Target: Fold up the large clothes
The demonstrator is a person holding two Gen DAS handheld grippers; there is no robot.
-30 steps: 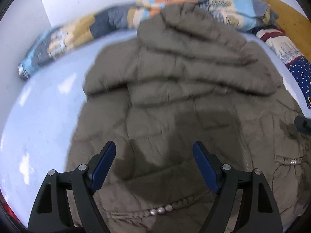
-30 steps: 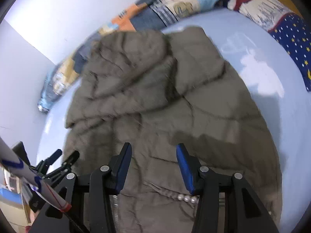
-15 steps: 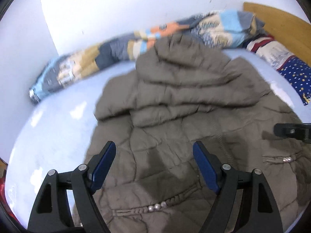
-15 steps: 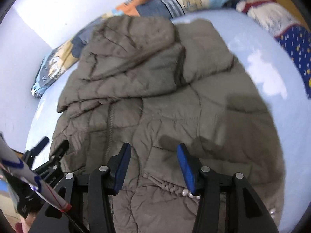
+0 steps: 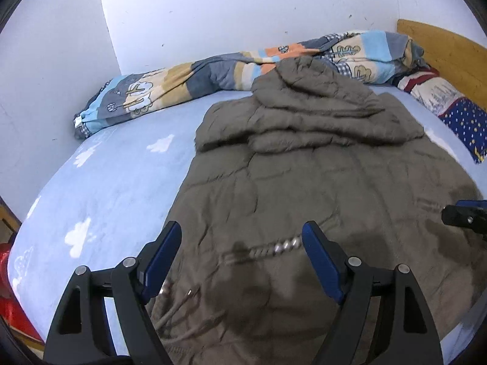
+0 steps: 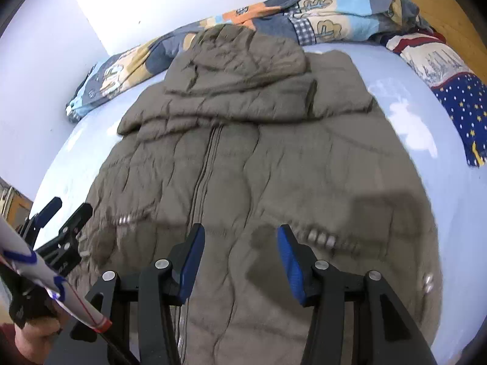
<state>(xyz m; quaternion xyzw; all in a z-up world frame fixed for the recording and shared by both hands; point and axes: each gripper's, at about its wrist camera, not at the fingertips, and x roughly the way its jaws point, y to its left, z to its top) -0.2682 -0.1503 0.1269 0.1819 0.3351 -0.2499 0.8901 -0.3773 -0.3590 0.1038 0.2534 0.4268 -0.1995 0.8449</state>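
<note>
The coat (image 5: 319, 188) lies flat on the bed (image 5: 106, 194), front up, zip closed. Its long axis runs straight away from both cameras: hem nearest, hood (image 6: 240, 57) farthest, folded down against the rolled quilt (image 5: 188, 82) by the wall.

Going left to right: the left tongs (image 5: 240, 258) hang over the coat's left hem corner, jaws wide apart with nothing between them, the bare sheet just to their left. The beaded pocket trim (image 5: 274, 248) lies right ahead of them. In the right wrist view the zip (image 6: 207, 164) runs up the middle, just left of the right tongs (image 6: 240, 258), which stand about half open, also empty, over the right pocket trim (image 6: 322, 237).

So each hand is nearest its own hem corner, and the hem lies crosswise to both. My judgement: the likely fold carries the hem up toward the hood, along the zip line, both tongs pinching the near edge together.
</note>
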